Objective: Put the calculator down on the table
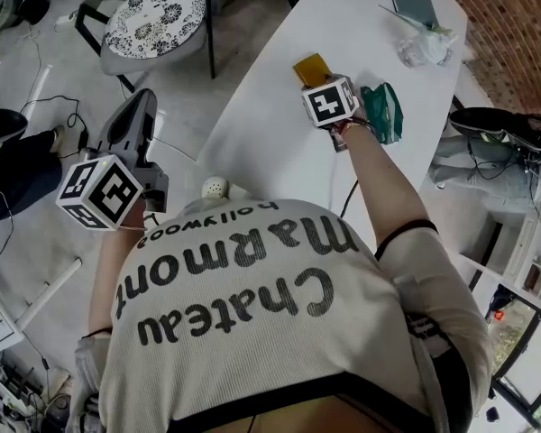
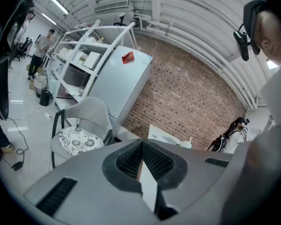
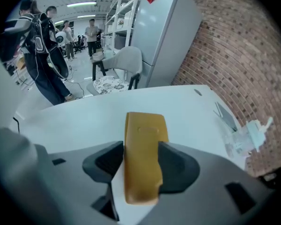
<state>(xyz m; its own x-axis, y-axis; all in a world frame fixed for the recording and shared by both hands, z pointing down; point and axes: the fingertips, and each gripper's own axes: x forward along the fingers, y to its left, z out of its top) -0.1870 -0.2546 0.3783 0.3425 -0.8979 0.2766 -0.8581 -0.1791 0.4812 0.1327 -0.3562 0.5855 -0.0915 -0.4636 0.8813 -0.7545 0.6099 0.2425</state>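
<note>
Now: calculator clamped in the right gripper, over the table

Right, the right gripper [image 1: 317,81] is reached out over the white table [image 1: 270,142], and it has the yellow calculator [image 1: 311,65] firmly in its grasp. In the right gripper view the two dark pads press on the calculator's [image 3: 144,135] long sides, and the far end sticks out well past the fingertips [image 3: 178,161]. White tabletop lies all around and beneath it. Whether the calculator touches the surface cannot be told from either view.

Just to the right of that gripper lies a green bundle [image 1: 384,111] on the table. Further off, towards the far end, there is a crumpled clear wrapper [image 1: 425,47] and beyond it a flat grey-green pad [image 1: 412,4]. A brick wall [image 3: 234,55] runs along the right side.

Over on the left, the left gripper [image 1: 137,115] hangs off the table, above the floor, its marker cube [image 1: 100,191] facing up at the head camera. Its own view shows the ribbed pads [image 2: 152,161] closed against each other at the tips, with nothing caught between them. Past them stands a grey chair [image 2: 82,125] with a patterned cushion [image 1: 155,21], far left of the table.
</note>
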